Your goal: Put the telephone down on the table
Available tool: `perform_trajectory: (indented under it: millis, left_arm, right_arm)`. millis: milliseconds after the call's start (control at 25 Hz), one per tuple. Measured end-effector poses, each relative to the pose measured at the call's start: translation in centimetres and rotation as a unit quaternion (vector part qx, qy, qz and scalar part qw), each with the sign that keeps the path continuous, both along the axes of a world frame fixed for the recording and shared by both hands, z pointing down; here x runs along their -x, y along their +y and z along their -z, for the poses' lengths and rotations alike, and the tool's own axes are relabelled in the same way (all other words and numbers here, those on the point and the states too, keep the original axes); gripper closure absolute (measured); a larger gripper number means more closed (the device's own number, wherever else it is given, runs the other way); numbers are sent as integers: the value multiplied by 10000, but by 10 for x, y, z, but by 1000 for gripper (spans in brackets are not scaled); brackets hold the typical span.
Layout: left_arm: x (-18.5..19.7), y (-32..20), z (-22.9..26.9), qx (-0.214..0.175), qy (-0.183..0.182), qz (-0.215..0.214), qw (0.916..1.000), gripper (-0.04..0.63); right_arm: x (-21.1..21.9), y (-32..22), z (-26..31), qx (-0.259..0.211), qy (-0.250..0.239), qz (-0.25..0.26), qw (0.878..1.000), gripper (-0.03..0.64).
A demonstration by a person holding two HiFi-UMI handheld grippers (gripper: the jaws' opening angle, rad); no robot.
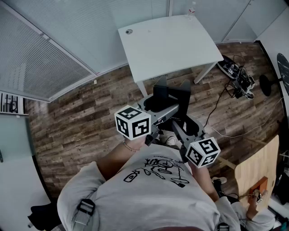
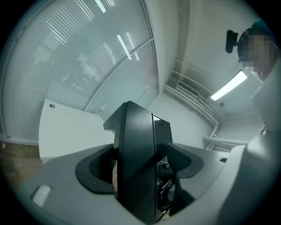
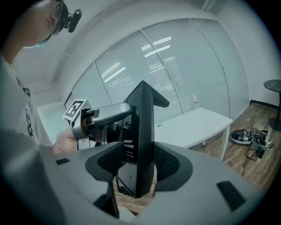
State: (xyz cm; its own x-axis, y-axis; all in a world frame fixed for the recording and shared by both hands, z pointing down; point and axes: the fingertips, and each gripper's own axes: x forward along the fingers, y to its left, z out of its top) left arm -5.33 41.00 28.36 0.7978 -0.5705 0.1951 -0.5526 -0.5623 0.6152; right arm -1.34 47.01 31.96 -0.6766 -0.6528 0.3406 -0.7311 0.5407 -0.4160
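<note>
- Our left gripper [image 2: 139, 167] is clamped on the black telephone [image 1: 173, 94], a pad on either side.
- The telephone's up in the air over the wood floor [image 1: 81, 122], not on the white table [image 1: 180, 49] yet.
- Our right gripper [image 3: 139, 163] is pinching it too.

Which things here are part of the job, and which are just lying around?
Job: telephone, clamped by left gripper and right gripper; white table, where it goes.
Lying about: bottle at the table's far edge; cable tangle right of the table; wooden board.
</note>
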Motion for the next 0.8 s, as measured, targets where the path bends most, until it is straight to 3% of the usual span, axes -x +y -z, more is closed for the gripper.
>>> perform_trajectory:
  millis: [320, 800]
  left_arm:
    - [11, -11, -4, -1, 20, -17, 10000, 247]
    - [-2, -59, -9, 62, -4, 109, 9999, 247]
  right_arm:
    - [12, -12, -3, -31, 45, -72, 10000, 414]
    - [-3, -60, -8, 19, -20, 13, 10000, 413]
